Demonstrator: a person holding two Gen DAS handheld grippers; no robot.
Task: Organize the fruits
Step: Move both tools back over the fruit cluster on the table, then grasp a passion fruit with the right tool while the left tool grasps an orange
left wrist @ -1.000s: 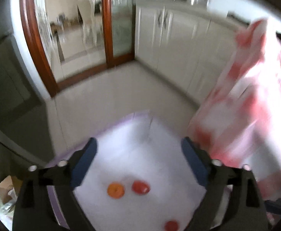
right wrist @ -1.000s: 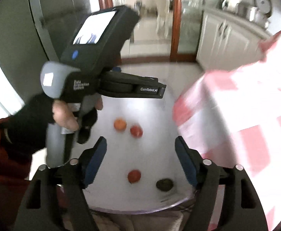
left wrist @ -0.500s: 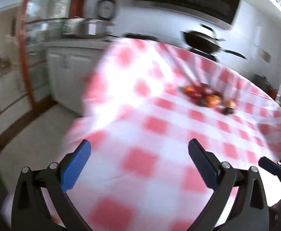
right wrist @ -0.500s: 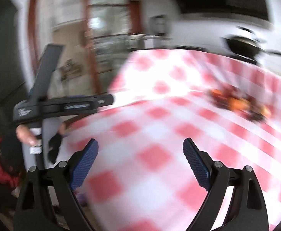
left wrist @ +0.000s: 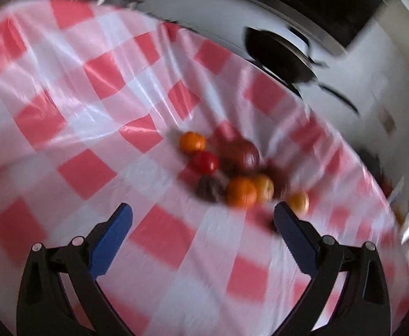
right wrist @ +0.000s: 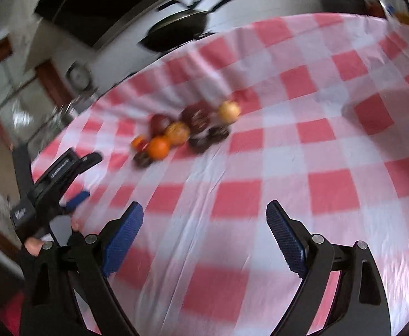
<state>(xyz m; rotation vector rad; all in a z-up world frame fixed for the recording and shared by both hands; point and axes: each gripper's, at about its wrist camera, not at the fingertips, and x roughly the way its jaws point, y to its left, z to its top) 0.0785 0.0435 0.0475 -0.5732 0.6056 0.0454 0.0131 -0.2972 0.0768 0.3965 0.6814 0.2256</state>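
Blurred fruit pile (left wrist: pixel 229 170) lying mid-bench toward the far edge on a red-checked cloth (left wrist: pixel 92 106), left tongs (left wrist: pixel 201 218) and right tongs (right wrist: pixel 204 215) both hanging spread wide and empty, having just been opening, dark pan (right wrist: pixel 176 32) sitting beyond the far edge.

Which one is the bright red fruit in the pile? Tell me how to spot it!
Look at the table with the red and white checked cloth. Near its middle sits a small heap of fruit. On the heap's left side, just below a small orange, lies the red fruit: it is the only shiny, bright red one, while its neighbours are orange, yellowish or dark brownish-red.
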